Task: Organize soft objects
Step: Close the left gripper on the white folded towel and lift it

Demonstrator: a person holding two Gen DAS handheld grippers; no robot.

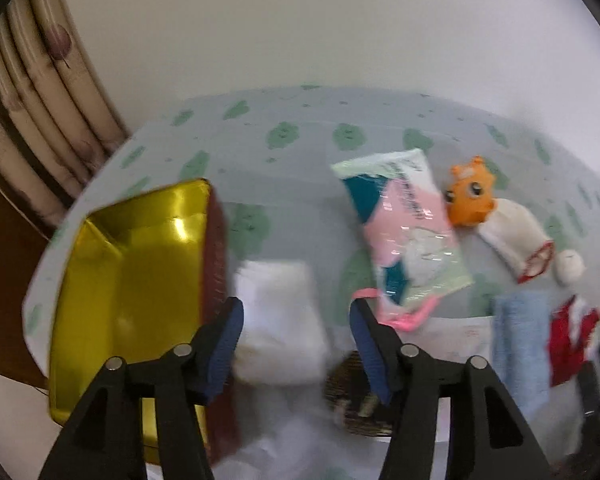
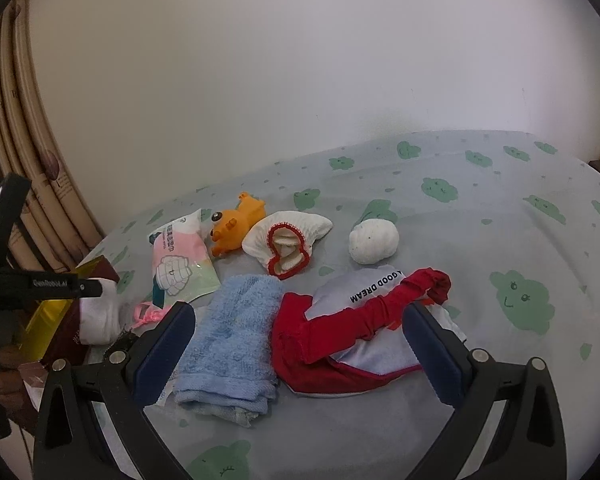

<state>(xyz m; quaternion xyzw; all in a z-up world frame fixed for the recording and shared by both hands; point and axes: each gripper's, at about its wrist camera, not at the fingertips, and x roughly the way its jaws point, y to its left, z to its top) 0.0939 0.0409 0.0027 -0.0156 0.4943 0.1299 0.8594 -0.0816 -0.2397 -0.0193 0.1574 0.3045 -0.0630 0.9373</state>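
- Grey bedsheet (image 2: 480,240) printed with green clouds fills the lower half of both views, a plain white wall above it and striped curtains (image 1: 40,120) along the left edge.
- Left gripper (image 1: 296,344): jaws released, a folded white cloth (image 1: 278,320) lying between the fingers near the middle; whether they touch it is unclear through the blur.
- Beside it at lower left sits a gold-lined box (image 1: 140,280), seemingly the container, and it looks empty.
- Right gripper (image 2: 300,344): jaws spread wide, holding nothing, hovering over a blue towel (image 2: 232,344) and a red-and-white garment (image 2: 360,320).
- Judged progress: barely begun; nearly everything lies loose on the sheet.
- Left to sort, across the middle of the right view: tissue pack (image 2: 180,264), orange plush toy (image 2: 236,224), white sock with red cuff (image 2: 288,240), white ball (image 2: 374,242).
- A pink cord (image 2: 148,314) near the tissue pack could snag.
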